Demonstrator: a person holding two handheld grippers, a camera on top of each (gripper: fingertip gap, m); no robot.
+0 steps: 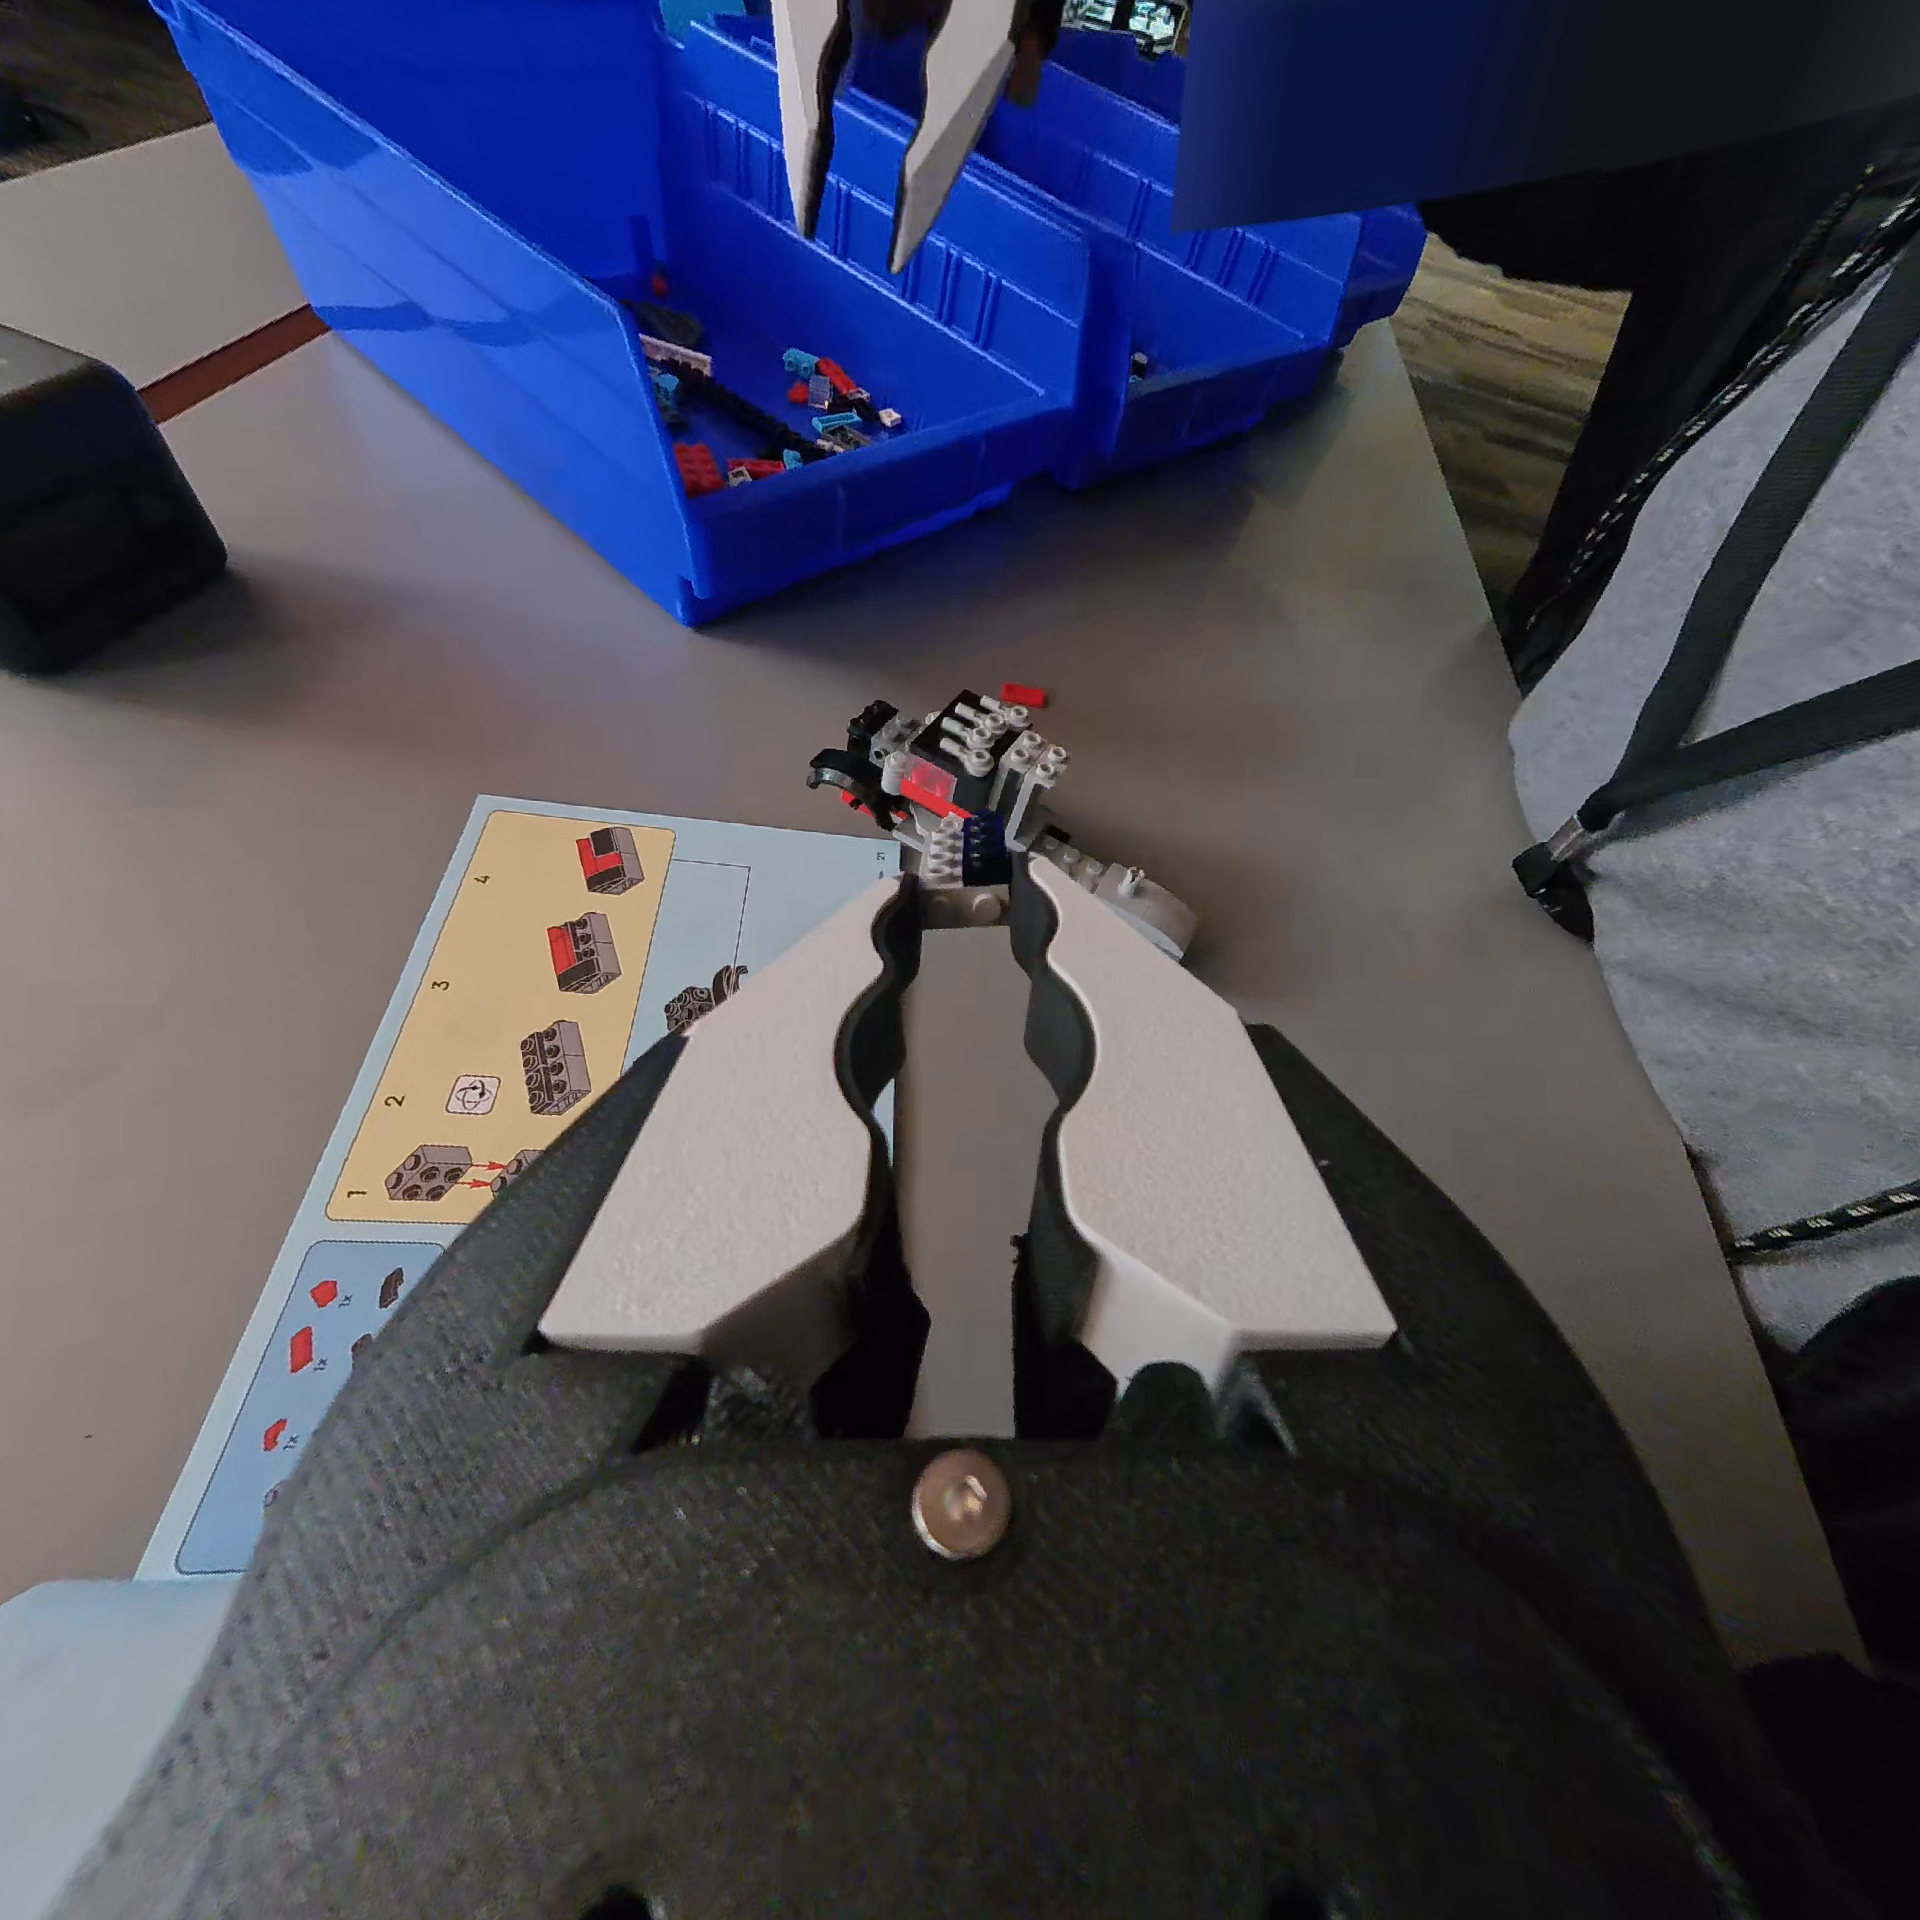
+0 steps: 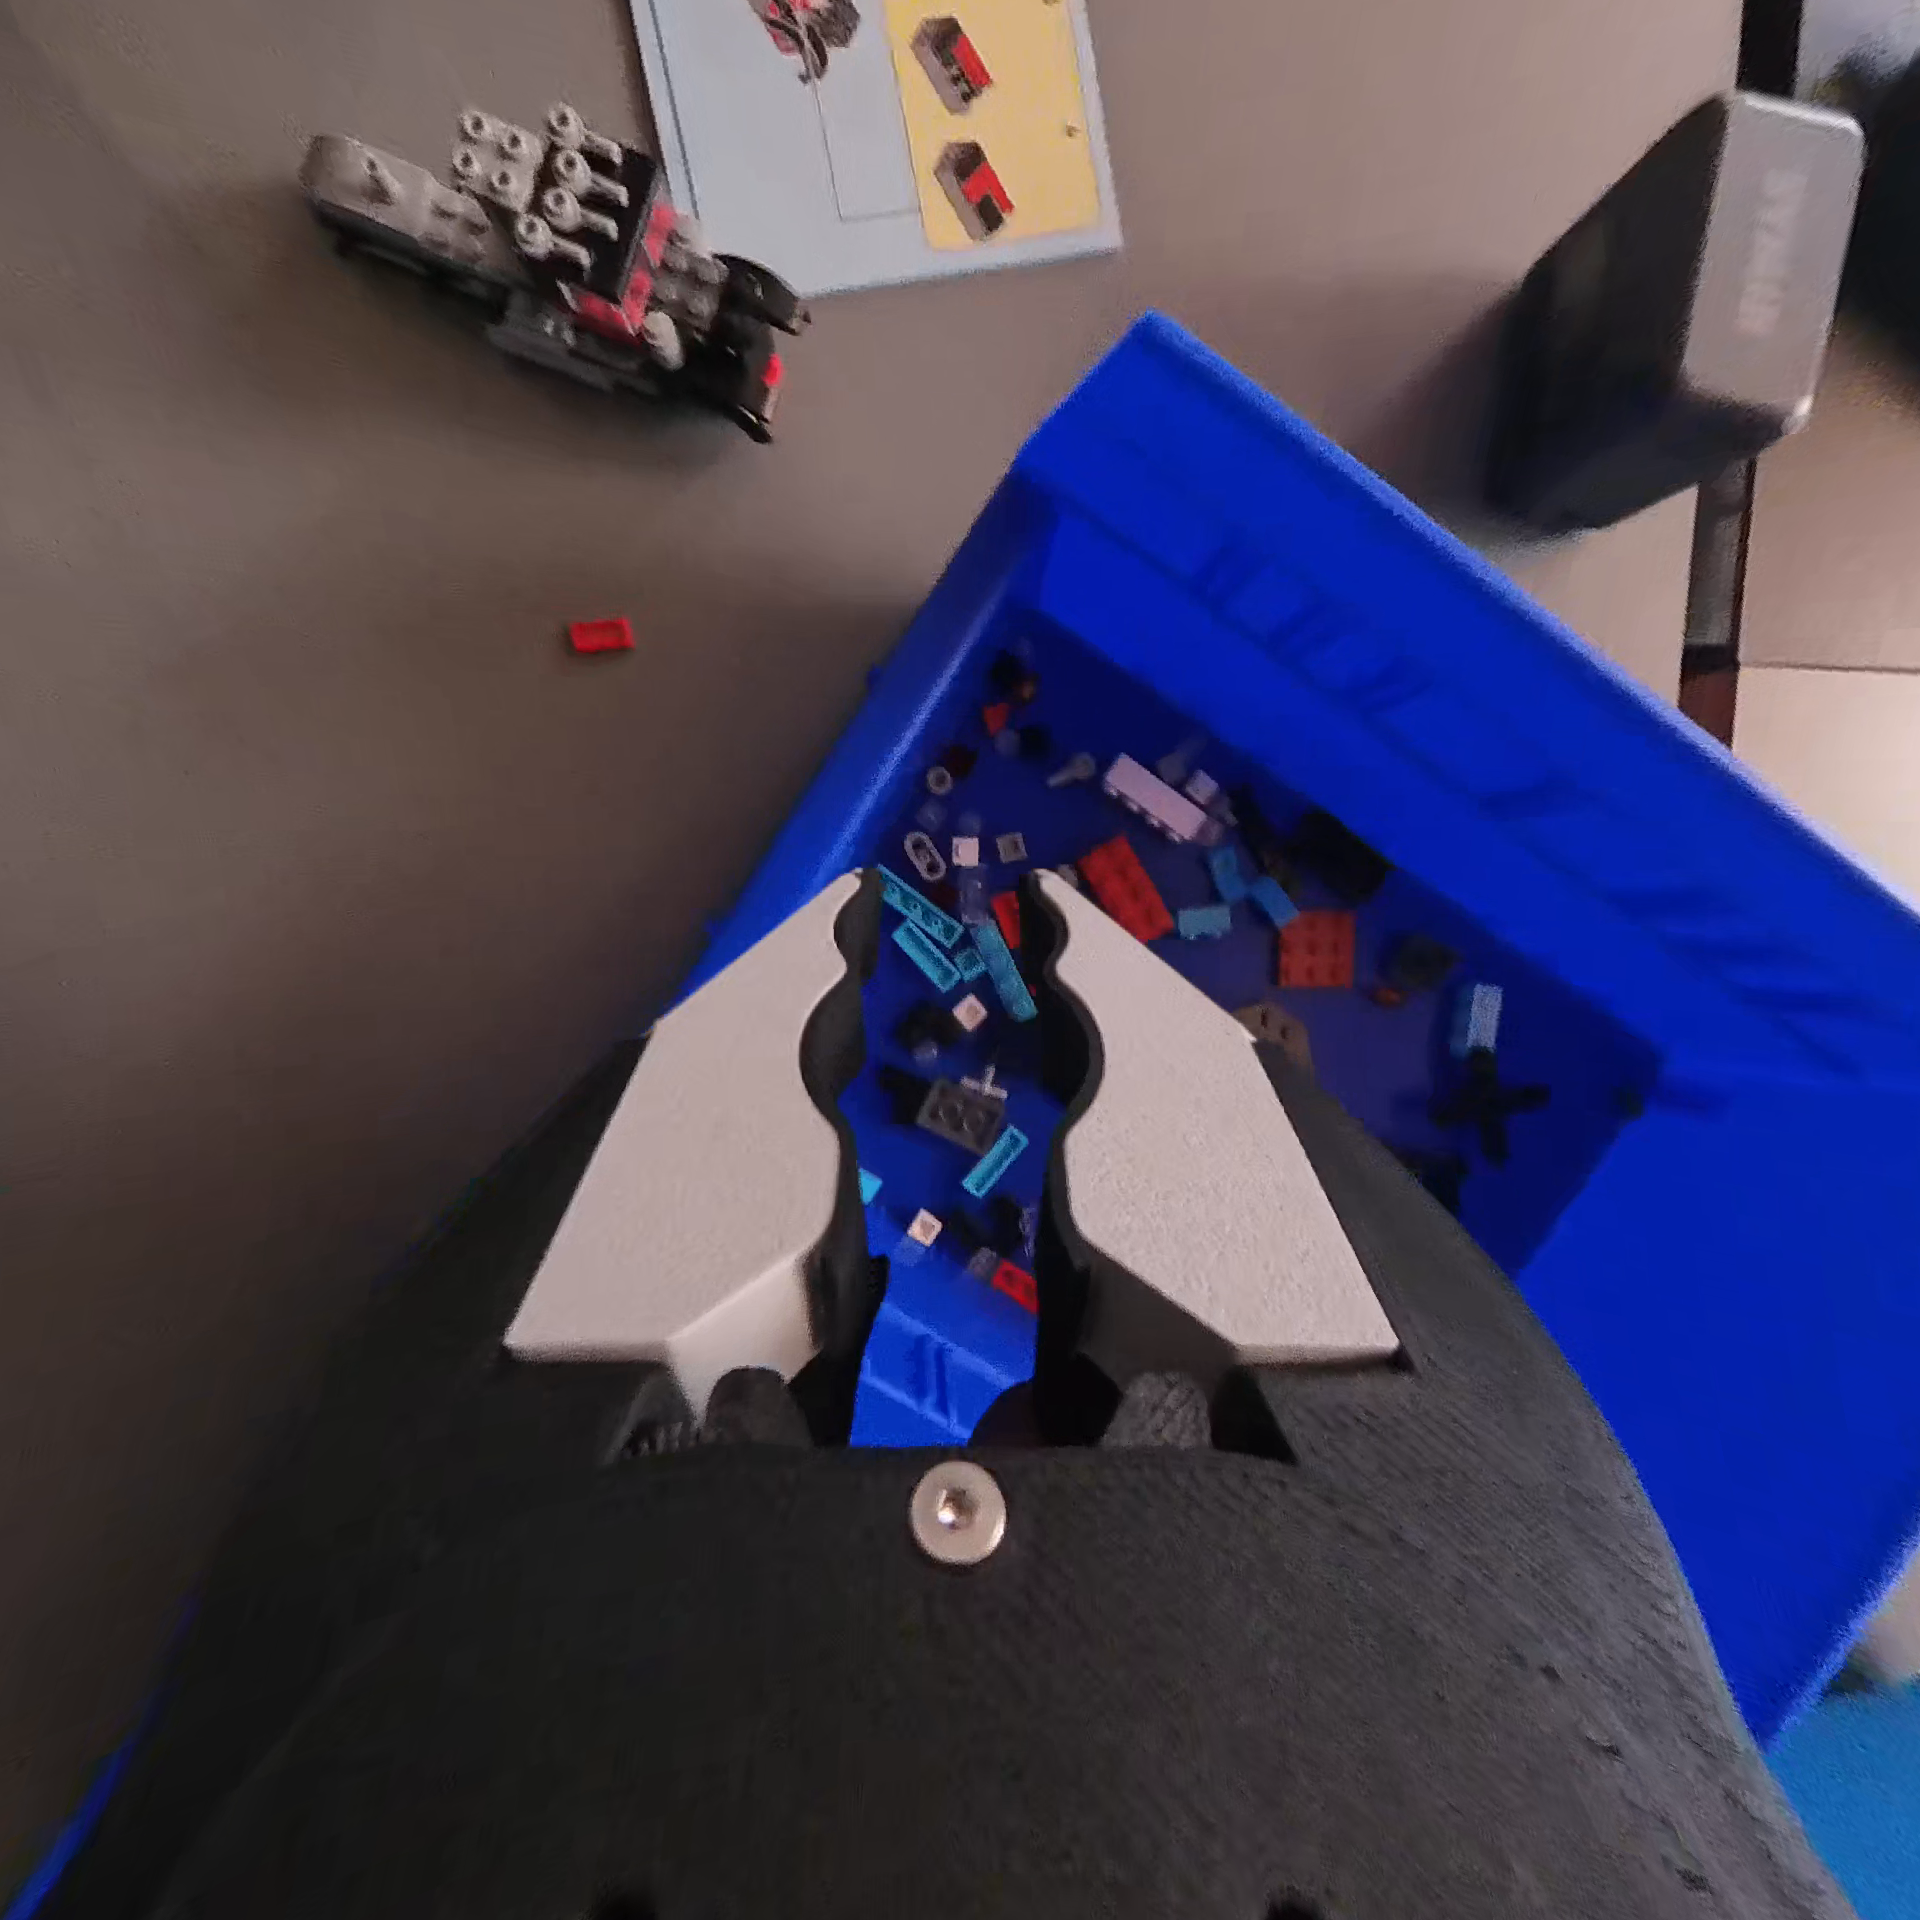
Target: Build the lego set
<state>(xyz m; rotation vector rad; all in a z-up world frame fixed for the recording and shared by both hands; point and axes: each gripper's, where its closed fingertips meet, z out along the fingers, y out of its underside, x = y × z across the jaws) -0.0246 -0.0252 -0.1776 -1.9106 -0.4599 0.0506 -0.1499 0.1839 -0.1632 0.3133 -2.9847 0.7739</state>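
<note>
A part-built Lego model (image 1: 951,774) of grey, black and red pieces lies on the grey table; it also shows in the right wrist view (image 2: 551,249). My left gripper (image 1: 961,881) is open and empty, its tips just short of the model's near end. My right gripper (image 2: 951,883) is open and empty, pointing down into a blue bin (image 2: 1351,644) over loose red, light-blue, grey and black pieces (image 2: 1122,883). It shows above the bin (image 1: 468,343) in the left wrist view (image 1: 852,239). A small red plate (image 1: 1023,693) lies alone on the table beyond the model (image 2: 601,635).
An instruction sheet (image 1: 520,1039) lies left of the model (image 2: 883,156). A black box (image 1: 83,499) stands at the far left (image 2: 1662,332). A second blue bin (image 1: 1226,343) adjoins the first. A person in grey with black straps (image 1: 1714,831) is at the table's right edge. My hands' fingertips stand some 25 centimetres from each other. From the right gripper's tips to the small red plate (image 1: 1023,693) is close to 15 centimetres. My right wrist view (image 2: 593,639) looks at it from another angle.
</note>
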